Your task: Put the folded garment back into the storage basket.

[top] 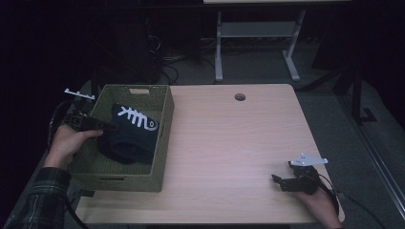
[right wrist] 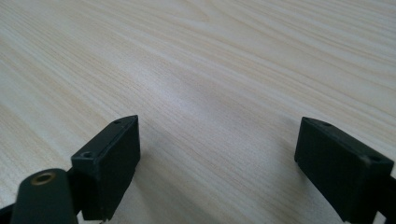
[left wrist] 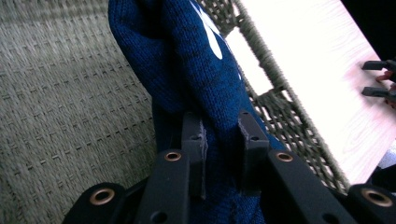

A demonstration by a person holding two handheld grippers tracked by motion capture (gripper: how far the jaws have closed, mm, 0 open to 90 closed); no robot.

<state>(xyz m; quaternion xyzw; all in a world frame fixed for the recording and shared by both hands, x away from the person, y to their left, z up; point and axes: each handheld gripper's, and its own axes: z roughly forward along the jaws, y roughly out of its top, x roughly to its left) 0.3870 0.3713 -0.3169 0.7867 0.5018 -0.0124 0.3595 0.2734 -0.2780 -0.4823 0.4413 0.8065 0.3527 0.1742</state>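
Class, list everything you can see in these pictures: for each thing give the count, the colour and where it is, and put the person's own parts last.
Basket: one, olive green, woven, at the table's left end.
Knit garment: one, dark blue with a white fishbone print, inside the basket.
Table: one, light wood, with a round hole near its far edge.
Desk frame: one, white, on the floor behind the table.
Left tool: one, black, in the basket, jaws shut on the knit garment.
Right tool: one, black, at the table's near right, jaws open.
Hands: two, left by the basket, right at the near edge.
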